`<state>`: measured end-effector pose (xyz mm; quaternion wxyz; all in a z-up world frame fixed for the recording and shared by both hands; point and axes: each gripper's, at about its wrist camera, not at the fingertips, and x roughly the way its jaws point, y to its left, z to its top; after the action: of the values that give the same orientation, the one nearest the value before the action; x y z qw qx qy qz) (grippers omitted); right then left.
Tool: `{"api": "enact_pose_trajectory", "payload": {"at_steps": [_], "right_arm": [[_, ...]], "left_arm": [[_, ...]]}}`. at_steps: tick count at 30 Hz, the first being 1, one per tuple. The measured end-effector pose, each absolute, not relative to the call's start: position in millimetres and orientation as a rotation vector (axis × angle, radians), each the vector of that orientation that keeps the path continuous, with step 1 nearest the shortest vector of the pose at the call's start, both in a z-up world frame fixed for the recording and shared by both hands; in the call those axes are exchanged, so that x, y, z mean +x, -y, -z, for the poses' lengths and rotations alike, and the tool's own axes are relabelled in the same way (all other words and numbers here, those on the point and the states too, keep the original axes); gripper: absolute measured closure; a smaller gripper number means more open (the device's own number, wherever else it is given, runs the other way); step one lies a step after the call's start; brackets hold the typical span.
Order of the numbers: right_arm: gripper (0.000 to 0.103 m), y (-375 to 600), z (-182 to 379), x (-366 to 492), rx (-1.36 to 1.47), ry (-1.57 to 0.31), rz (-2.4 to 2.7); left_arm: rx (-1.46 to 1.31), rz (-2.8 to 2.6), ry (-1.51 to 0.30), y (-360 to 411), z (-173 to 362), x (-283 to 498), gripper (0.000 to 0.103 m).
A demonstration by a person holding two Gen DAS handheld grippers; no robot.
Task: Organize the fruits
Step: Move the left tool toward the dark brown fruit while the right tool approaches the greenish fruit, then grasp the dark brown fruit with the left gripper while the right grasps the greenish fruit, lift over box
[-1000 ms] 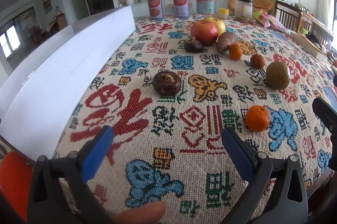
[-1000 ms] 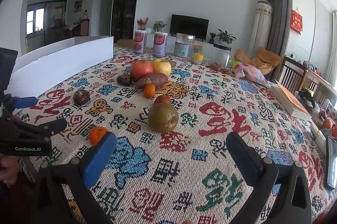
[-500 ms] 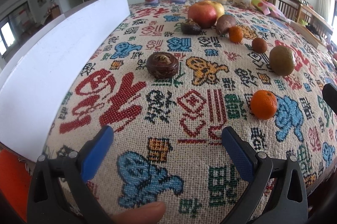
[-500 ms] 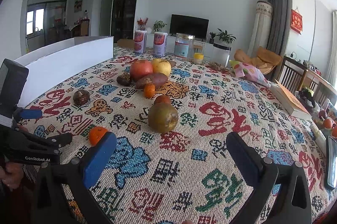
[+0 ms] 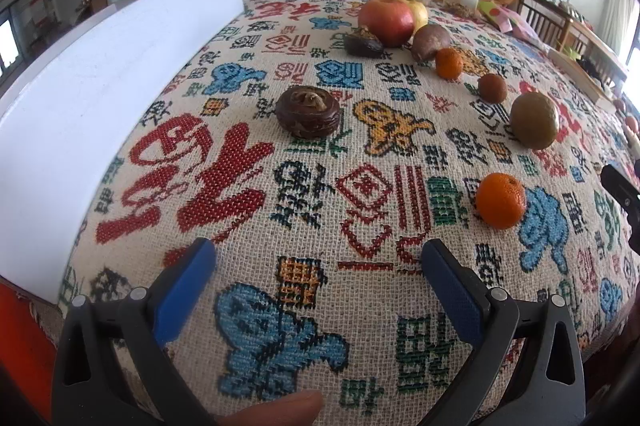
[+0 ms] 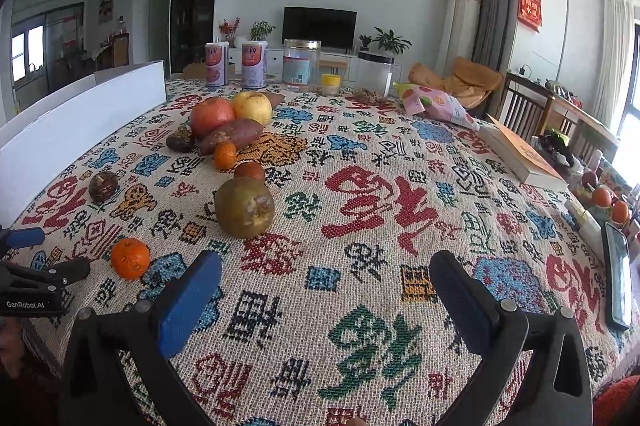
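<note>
Fruits lie on a patterned tablecloth (image 5: 304, 218). A dark brown wrinkled fruit (image 5: 308, 111) sits ahead of my left gripper (image 5: 318, 290), which is open and empty. An orange mandarin (image 5: 500, 200) lies to its right, also in the right wrist view (image 6: 130, 258). A green-brown pear (image 6: 244, 201), a small brown fruit (image 6: 249, 171), a second mandarin (image 6: 225, 155), a sweet potato (image 6: 232, 134), a red apple (image 6: 211, 115) and a yellow apple (image 6: 252, 106) lie further back. My right gripper (image 6: 322, 292) is open and empty near the front edge.
A long white box (image 5: 100, 73) stands along the table's left side. Two cans (image 6: 236, 63), jars (image 6: 301, 65), a snack bag (image 6: 436, 101), a book (image 6: 520, 153) and a phone (image 6: 618, 286) sit at the back and right.
My left gripper has moved forward and tilted down over the tablecloth, so the fruits look nearer. The right gripper has barely moved.
</note>
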<state>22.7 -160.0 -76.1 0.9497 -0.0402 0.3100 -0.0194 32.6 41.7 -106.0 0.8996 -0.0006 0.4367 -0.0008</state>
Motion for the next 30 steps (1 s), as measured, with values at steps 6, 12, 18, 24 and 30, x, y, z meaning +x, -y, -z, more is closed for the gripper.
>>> {"api": "enact_pose_trajectory", "payload": {"at_steps": [6,12,18,24,30], "right_arm": [[0.000,189,100,38,-0.027,-0.778,0.139],[0.000,201,116,42,0.051,-0.851,0.127],[0.000,200,116,43,0.068,-0.858,0.124],[0.000,200,116,43,0.070,-0.859,0.123],[0.000,200,109,42,0.088,-0.854,0.061]], "left_arm": [[-0.009,0.013,-0.905,-43,105,34,0.000],[-0.003,0.049,-0.934,-48,102,41,0.001],[-0.129,0.081,-0.935,-74,77,81,0.001],[0.007,0.103,-0.989,-63,89,126,0.017],[0.040,0.128,-0.960,-61,91,125,0.059]]}}
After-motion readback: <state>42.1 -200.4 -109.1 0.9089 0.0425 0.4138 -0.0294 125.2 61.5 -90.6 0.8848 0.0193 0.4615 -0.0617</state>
